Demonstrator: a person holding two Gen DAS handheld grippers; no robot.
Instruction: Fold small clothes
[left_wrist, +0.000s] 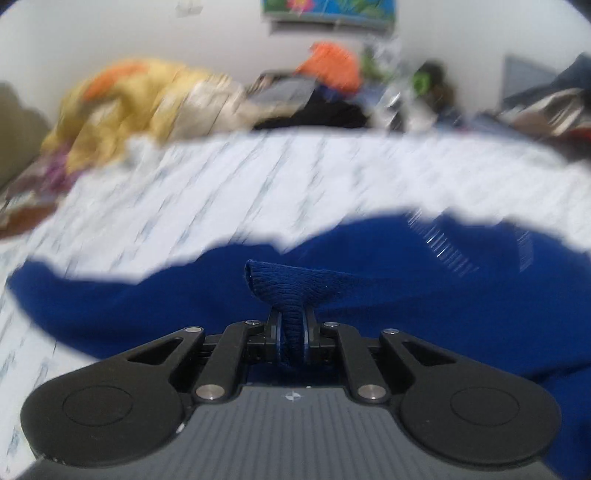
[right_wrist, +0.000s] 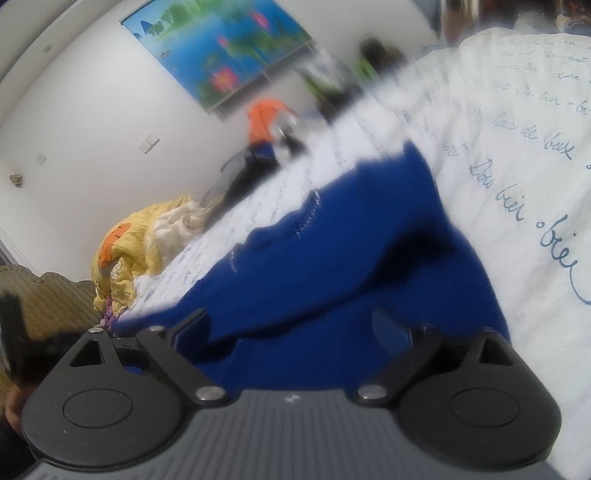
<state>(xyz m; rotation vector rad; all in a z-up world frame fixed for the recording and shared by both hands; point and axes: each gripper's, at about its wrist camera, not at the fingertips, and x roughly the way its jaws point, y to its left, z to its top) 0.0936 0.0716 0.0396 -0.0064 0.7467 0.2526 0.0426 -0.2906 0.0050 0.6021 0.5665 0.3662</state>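
Observation:
A deep blue knitted garment (left_wrist: 406, 295) lies spread on a white bedsheet (left_wrist: 258, 184) printed with script. My left gripper (left_wrist: 293, 326) is shut on a ribbed edge (left_wrist: 284, 284) of this garment, which stands up out of the jaws as a pinched fold. In the right wrist view the same blue garment (right_wrist: 351, 240) runs diagonally over the sheet (right_wrist: 498, 129). My right gripper (right_wrist: 291, 321) stands open and wide at the garment's near end. The cloth bunches between its fingers and hides their tips, and I see no pad pressing on it.
A heap of yellow and orange clothes (left_wrist: 122, 107) and dark clothes (left_wrist: 325, 110) lie along the far side of the bed by the wall. An orange item (left_wrist: 332, 66) tops the heap. A padded headboard (right_wrist: 44, 295) is at the left. A blue picture (right_wrist: 221, 48) hangs on the wall.

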